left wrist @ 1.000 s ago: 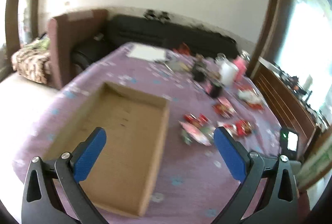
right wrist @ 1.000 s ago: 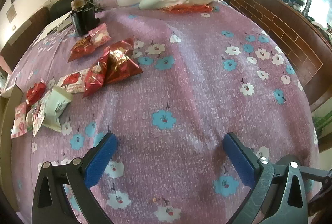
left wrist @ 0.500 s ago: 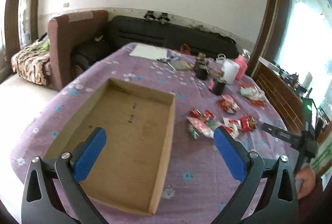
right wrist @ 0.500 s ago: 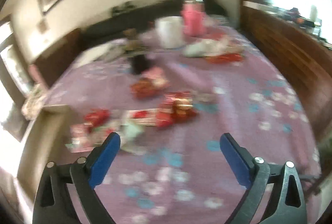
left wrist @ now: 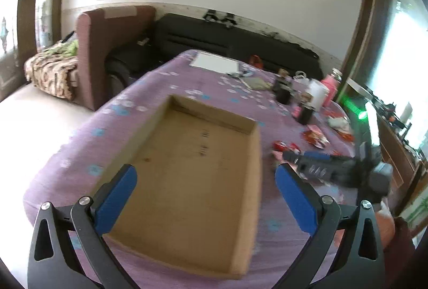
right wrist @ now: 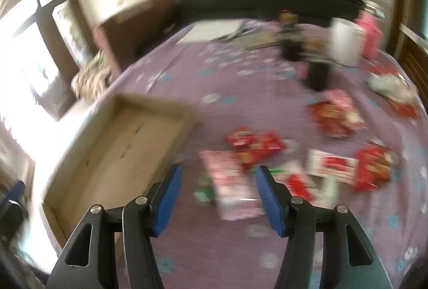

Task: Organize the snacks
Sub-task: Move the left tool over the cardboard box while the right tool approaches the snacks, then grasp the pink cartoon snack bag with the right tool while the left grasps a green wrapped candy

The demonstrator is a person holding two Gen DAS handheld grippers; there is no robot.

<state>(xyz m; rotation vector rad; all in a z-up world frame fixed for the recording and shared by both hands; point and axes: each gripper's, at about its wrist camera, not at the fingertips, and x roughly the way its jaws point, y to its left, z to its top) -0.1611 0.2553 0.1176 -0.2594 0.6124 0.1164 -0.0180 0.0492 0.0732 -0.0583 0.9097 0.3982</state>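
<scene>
Reaching my right tongs (right wrist: 218, 191), half spread and empty, toward the pale pink foil snack packet (right wrist: 231, 186) low in the centre of the blurred right view, I should settle before pinching, take one flat edge only, and avoid the red wrappers (right wrist: 254, 146) just above it. My left tongs (left wrist: 206, 198) hover wide apart and empty over the shallow brown cardboard box (left wrist: 256, 155) mid-frame on the purple flowered bench (left wrist: 149, 85).
</scene>
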